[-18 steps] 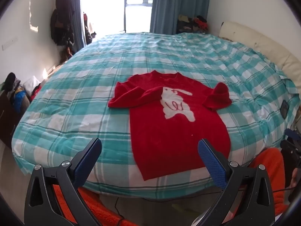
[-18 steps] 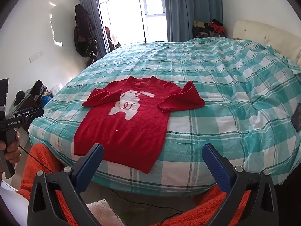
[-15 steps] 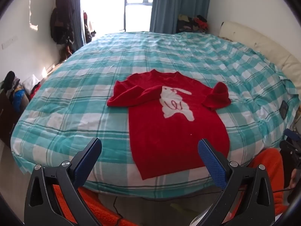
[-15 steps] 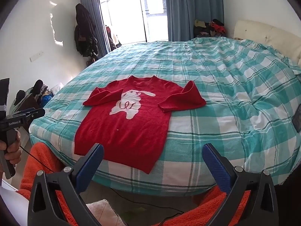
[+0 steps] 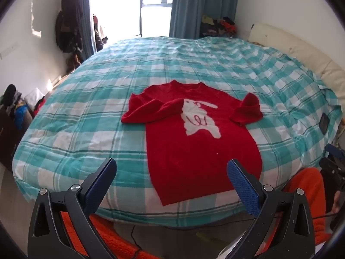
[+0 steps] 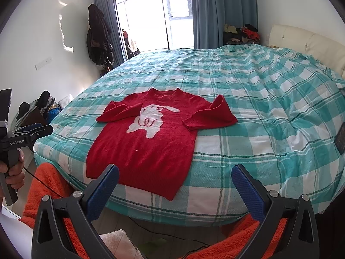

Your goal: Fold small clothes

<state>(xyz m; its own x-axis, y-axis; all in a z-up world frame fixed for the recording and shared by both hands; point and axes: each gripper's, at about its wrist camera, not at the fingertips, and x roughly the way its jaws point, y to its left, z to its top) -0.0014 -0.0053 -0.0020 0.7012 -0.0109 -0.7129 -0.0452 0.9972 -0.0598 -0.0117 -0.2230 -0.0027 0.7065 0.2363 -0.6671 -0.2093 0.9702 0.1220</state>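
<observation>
Red sweater (image 5: 200,142) flat on bed (image 5: 86,116) | left gripper (image 5: 171,170) fingers apart | right gripper (image 6: 175,177) fingers apart

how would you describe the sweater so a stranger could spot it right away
Find the big bed with the teal and white checked cover. Near its front edge lies a small red knit sweater, both sleeves folded inward. It is the only garment on the cover and bears a white rabbit on its chest.

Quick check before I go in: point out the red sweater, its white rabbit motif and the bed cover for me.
red sweater (image 5: 194,161): left wrist view, on the lower body panel.
white rabbit motif (image 6: 148,120): right wrist view, on the rabbit's body.
bed cover (image 6: 248,82): right wrist view, on a bare stretch of teal check beyond the sweater.
</observation>
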